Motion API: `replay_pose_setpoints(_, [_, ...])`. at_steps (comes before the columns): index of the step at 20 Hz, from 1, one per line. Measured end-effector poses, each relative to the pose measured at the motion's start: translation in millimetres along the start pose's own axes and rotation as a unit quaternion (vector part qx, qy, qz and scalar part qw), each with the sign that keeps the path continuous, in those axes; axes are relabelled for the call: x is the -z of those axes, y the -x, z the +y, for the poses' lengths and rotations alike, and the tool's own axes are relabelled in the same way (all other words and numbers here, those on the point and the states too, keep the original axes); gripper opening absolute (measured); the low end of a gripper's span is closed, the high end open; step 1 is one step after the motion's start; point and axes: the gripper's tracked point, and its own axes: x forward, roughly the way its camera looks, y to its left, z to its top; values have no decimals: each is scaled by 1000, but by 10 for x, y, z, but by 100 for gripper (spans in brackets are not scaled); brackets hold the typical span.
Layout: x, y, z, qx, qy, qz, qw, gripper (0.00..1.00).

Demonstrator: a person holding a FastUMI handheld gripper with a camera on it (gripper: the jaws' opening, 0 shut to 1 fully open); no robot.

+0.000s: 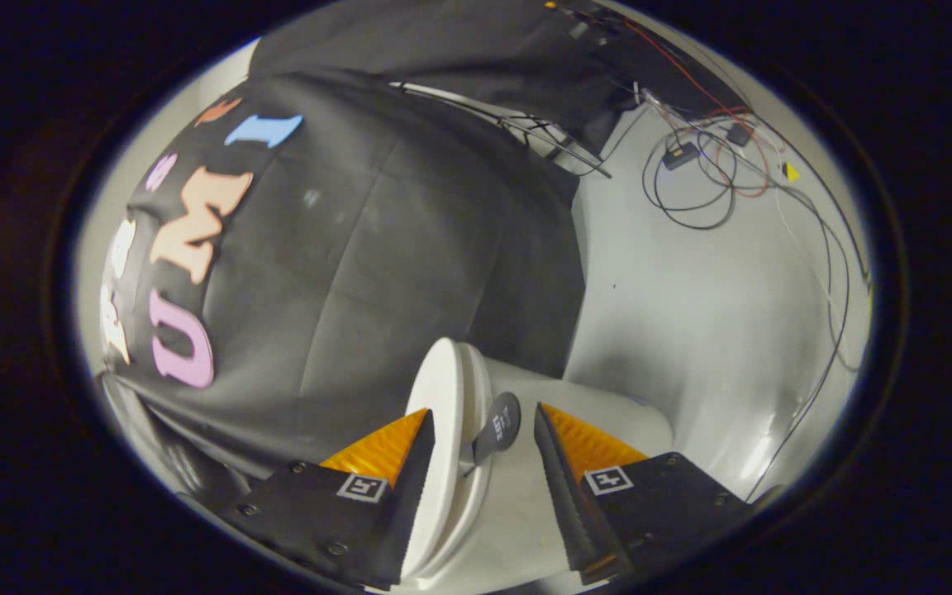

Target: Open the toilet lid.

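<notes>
Jaws (483, 463) wide apart, nothing gripped. View is rolled sideways: toilet lid (436, 430) sits between them against the one finger, small dark lift tab (499, 426) sticking out from its edge mid-gap, toilet body (592, 413) beyond. Lid looks like rigid glossy plastic, probably slippery and hinged. Take the tab, not the smooth rim.

Probably a test booth: toilet (517, 463), black cloth wall (377, 248), loose cables (716, 173).

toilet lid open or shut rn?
Shut: the lid lies against the seat, no gap. The gripper is open, its fingers straddling the lid's edge and a dark tab.
</notes>
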Motion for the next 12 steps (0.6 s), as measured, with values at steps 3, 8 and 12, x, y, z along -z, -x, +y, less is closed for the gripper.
replay_pose_setpoints(3, [-21,-184,24,-16,-61,-10,998,66])
replay_pose_setpoints(8, [32,-519,-28,3,-56,-2,998,38])
replay_pose_setpoints(12, [37,-228,-16,2,-53,19,998,2])
